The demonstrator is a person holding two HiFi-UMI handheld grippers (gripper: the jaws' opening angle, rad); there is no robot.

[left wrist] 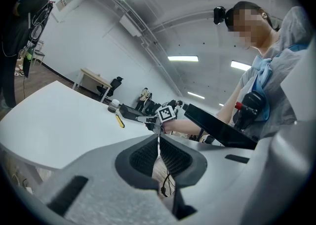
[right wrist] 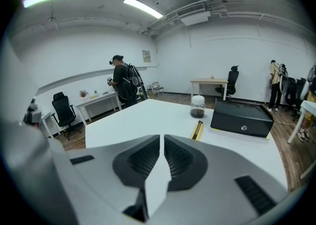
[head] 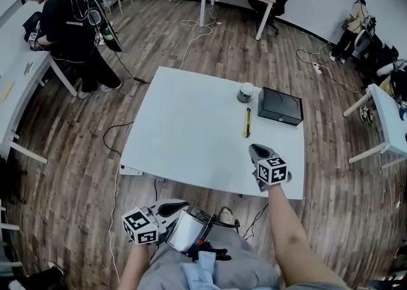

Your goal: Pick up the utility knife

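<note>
Two grippers are showing jaws pressed together, empty: left gripper (head: 181,205) at lower left, right gripper (head: 255,150) hovering over the white table (head: 184,130); utility knife (head: 247,122) is lying right of centre, near a black box (head: 280,105).

The table (head: 184,123) lies bare on the near and left sides of the knife (head: 247,122). A jar (head: 245,93) stands just past its far end, and a black box (head: 280,105) sits close on its right.
</note>
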